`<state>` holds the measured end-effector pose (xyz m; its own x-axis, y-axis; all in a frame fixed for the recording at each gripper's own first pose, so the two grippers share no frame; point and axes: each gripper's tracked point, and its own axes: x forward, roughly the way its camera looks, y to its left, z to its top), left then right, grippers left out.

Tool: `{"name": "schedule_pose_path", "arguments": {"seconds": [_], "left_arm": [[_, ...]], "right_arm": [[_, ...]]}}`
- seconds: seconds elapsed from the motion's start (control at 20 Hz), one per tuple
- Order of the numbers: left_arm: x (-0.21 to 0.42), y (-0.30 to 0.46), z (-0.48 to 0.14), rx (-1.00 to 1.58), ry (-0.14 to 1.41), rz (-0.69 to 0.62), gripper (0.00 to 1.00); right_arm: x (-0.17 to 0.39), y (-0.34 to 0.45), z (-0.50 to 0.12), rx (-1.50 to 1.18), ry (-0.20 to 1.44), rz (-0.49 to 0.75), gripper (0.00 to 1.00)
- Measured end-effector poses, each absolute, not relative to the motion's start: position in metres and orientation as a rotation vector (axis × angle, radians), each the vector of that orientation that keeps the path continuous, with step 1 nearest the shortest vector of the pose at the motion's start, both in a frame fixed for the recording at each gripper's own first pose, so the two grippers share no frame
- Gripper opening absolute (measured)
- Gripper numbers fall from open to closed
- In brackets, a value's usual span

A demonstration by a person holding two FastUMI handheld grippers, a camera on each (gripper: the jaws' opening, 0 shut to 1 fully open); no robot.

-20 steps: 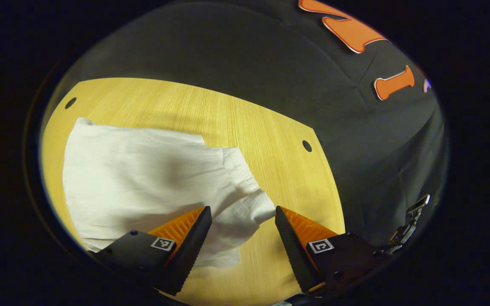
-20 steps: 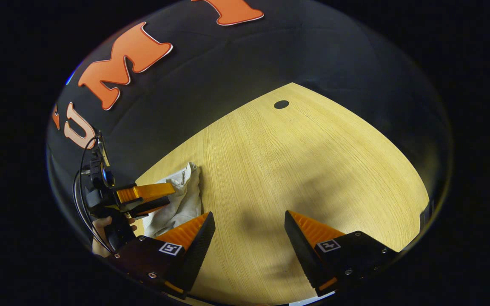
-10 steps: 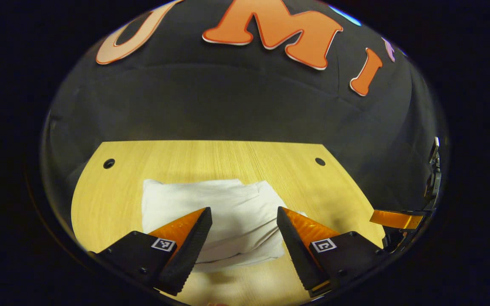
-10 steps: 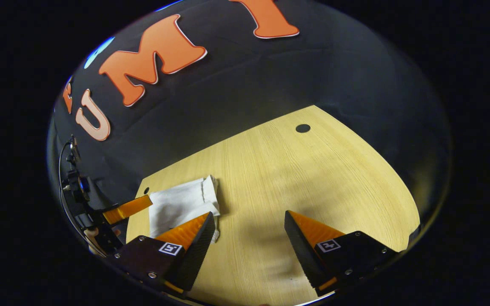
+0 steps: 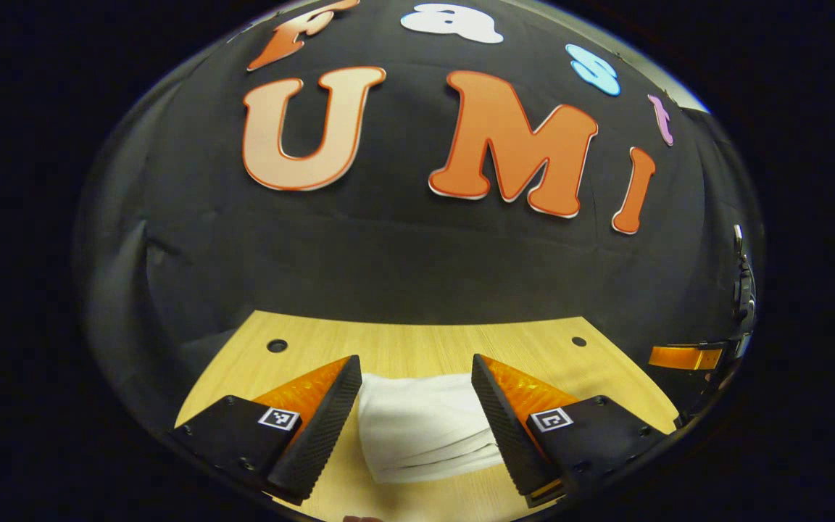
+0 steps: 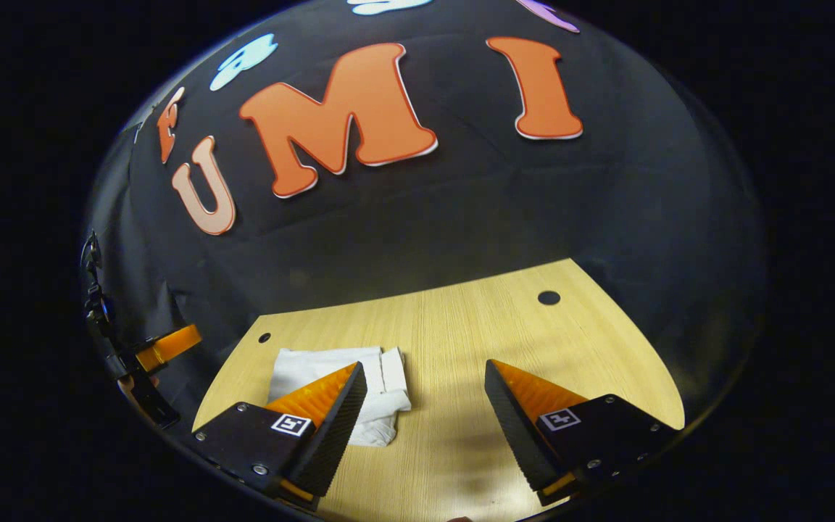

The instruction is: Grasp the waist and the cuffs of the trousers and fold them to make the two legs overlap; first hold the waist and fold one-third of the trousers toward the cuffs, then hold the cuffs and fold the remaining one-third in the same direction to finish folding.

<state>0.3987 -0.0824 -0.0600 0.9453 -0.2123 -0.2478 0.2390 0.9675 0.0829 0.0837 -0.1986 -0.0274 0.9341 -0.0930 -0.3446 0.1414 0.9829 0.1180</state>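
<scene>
My folded white trousers point(image 5: 421, 428) lie flat on the wooden table point(image 6: 504, 326), long axis crosswise; my left gripper point(image 5: 415, 406) and right gripper point(image 6: 425, 406) gape empty.

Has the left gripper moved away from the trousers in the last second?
Yes. The left gripper has pulled up and back: against the fixed table, the folded trousers look smaller and lower between its open fingers, with more wall above.
</scene>
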Motion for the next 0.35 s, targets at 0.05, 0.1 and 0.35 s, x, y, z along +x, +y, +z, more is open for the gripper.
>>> {"name": "schedule_pose_path", "arguments": {"seconds": [0.05,0.1,0.35], "left_arm": [[0.395,-0.079,-0.052,0.116,0.210,-0.208,1.00],[0.389,-0.076,-0.043,0.118,0.183,-0.182,0.99],[0.363,-0.058,-0.005,0.122,0.098,-0.097,1.00]], "right_arm": [[0.082,-0.195,-0.019,0.127,0.318,-0.110,0.98],[0.081,-0.193,-0.012,0.112,0.292,-0.099,0.98],[0.076,-0.189,0.005,0.000,0.198,-0.078,0.98]]}}
